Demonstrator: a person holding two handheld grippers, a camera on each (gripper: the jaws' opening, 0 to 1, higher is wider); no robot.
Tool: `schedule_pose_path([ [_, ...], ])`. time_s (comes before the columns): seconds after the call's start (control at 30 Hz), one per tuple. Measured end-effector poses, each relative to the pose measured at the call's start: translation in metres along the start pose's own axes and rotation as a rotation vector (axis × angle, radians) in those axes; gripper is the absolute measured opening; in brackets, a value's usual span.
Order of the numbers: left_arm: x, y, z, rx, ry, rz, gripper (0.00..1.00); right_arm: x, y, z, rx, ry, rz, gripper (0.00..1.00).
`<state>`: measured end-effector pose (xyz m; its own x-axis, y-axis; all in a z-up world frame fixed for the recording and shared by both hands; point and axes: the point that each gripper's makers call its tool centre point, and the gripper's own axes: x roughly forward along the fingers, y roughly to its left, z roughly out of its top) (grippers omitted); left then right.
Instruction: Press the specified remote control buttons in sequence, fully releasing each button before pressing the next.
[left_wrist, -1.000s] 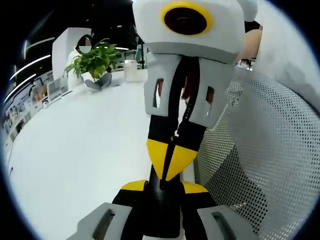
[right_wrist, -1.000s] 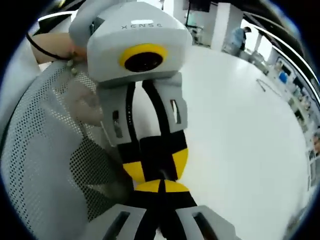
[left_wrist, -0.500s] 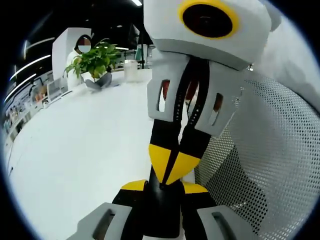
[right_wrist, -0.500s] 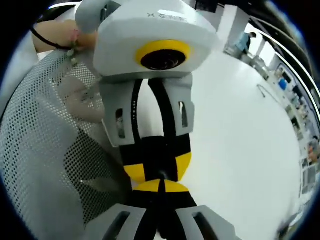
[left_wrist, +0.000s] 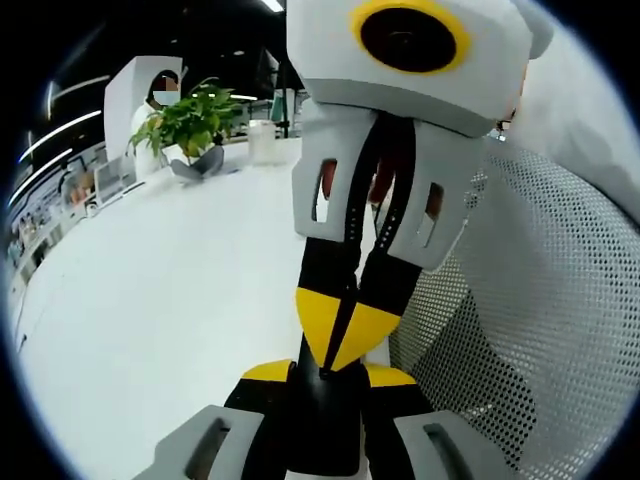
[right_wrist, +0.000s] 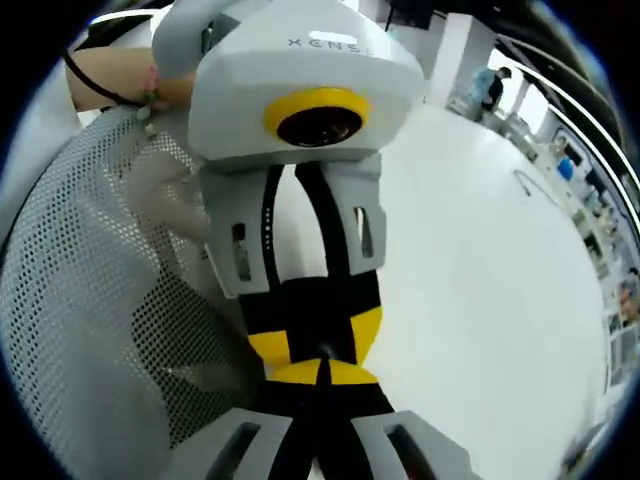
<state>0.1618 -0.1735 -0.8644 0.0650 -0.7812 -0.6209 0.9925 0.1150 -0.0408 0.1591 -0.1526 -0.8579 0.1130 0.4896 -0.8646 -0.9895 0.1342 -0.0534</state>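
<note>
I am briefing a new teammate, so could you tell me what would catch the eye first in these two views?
The two grippers meet tip to tip: in the left gripper view the right gripper comes down from the top onto the left gripper, yellow tips together. A white mesh chair back stands beside them at the right, and a potted plant sits far off on the white table.

left claw (right_wrist: 318, 348) tip-to-tip with right claw (right_wrist: 320, 378), both closed | white perforated mesh chair back (right_wrist: 90, 330) at left | glossy white counter (right_wrist: 480, 280)
</note>
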Motion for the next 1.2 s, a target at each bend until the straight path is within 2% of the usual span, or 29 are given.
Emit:
schedule_pose_path([
  [0.07, -0.0001, -0.0002, 0.0004, 0.002, 0.000, 0.002, 0.24, 0.0006, 0.0006, 0.0004, -0.008, -0.002, 0.004, 0.00],
  [0.23, 0.0000, -0.0003, -0.0002, 0.010, 0.005, 0.011, 0.25, 0.0017, 0.0026, 0.0008, -0.104, 0.008, -0.002, 0.00],
  [0.43, 0.0003, 0.0001, -0.0001, 0.003, 0.004, 0.027, 0.25, 0.0027, 0.0035, 0.0007, -0.335, 0.066, 0.036, 0.00],
  [0.53, 0.0006, 0.0005, 0.0001, 0.005, 0.011, 0.028, 0.25, 0.0033, 0.0038, 0.0000, -0.396, 0.099, 0.049, 0.00],
  [0.6, 0.0007, 0.0006, 0.0002, 0.004, 0.013, 0.028, 0.25, 0.0043, 0.0033, 0.0014, -0.374, 0.115, 0.048, 0.00],
  [0.67, 0.0006, 0.0006, 0.0002, 0.005, 0.013, 0.028, 0.25, 0.0038, 0.0032, 0.0004, -0.399, 0.125, 0.051, 0.00],
  [0.83, -0.0001, 0.0009, 0.0001, -0.009, -0.022, 0.023, 0.25, 0.0030, 0.0022, 0.0003, -0.402, 0.122, 0.066, 0.00],
  [0.87, 0.0000, 0.0006, 0.0006, -0.004, -0.020, 0.023, 0.25, 0.0033, 0.0020, 0.0002, -0.368, 0.127, 0.070, 0.00],
  [0.97, 0.0004, 0.0005, 0.0006, -0.001, -0.020, 0.024, 0.25, 0.0041, 0.0013, 0.0005, -0.357, 0.130, 0.077, 0.00],
  [1.03, 0.0004, 0.0008, 0.0008, 0.001, -0.017, 0.021, 0.25, 0.0046, 0.0007, 0.0009, -0.313, 0.129, 0.085, 0.00],
  [1.07, 0.0007, 0.0005, 0.0008, 0.005, -0.010, 0.021, 0.25, 0.0041, 0.0010, 0.0008, -0.245, 0.132, 0.100, 0.00],
  [1.17, 0.0010, 0.0011, 0.0013, 0.006, -0.007, 0.026, 0.25, 0.0050, -0.0021, 0.0035, -0.172, 0.113, 0.128, 0.00],
  [1.2, 0.0006, 0.0020, 0.0015, 0.004, -0.010, 0.026, 0.25, 0.0049, -0.0037, 0.0042, -0.183, 0.103, 0.126, 0.00],
])
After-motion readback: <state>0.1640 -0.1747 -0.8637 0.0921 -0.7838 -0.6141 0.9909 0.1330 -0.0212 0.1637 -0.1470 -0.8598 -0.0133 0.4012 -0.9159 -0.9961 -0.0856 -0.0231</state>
